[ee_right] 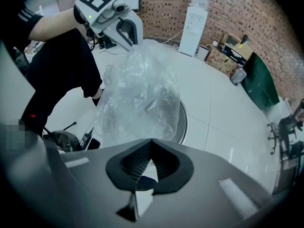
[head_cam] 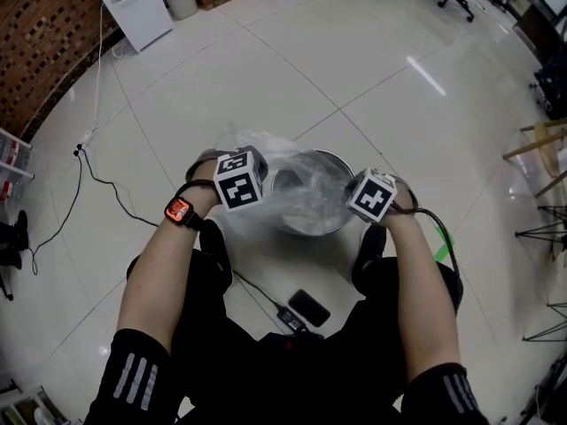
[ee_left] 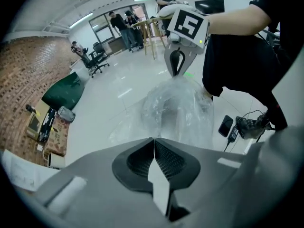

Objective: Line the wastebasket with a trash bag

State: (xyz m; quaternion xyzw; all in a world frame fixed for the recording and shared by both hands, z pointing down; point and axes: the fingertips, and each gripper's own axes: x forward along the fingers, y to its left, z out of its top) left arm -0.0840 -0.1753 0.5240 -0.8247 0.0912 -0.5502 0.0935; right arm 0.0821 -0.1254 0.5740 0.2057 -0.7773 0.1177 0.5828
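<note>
Nearest the camera, between the person's knees, a phone [head_cam: 309, 307] and a charger [head_cam: 291, 317] with its cable lay on the white tile floor [head_cam: 354, 87], out of the way of the work. Just beyond them both forearms hung over the wastebasket [head_cam: 341, 160], a round metal one standing on the floor. A watch [head_cam: 180, 211] showed on the left wrist.

The left gripper [ee_left: 153, 140] was at the basket's left side and the right gripper [ee_right: 151, 140] at its right, both pointing steeply down. Each pair of jaws was closed, tip against tip. Each looked to have a fold of the clear trash bag [head_cam: 297, 184] nipped there: seen from the opposite gripper, the film rose to a peak right at the other's jaws.

The bag sat crumpled and puffed over the basket's mouth, and its body seemed to be partly down inside. Its edge was bunched above the rim rather than turned over it, and the far right arc of the rim showed bare.

The step in hand, as I judged it, was spreading the bag's mouth, with the lining perhaps half done. The next move called for drawing the two held edges apart and outward, then down over the rim on each side. That had to be done without the thin film slipping from the jaws or tearing, and without tipping the basket.

Farther off, a water dispenser [head_cam: 131, 3] stood by the brick wall [head_cam: 44, 51], playing no part.
</note>
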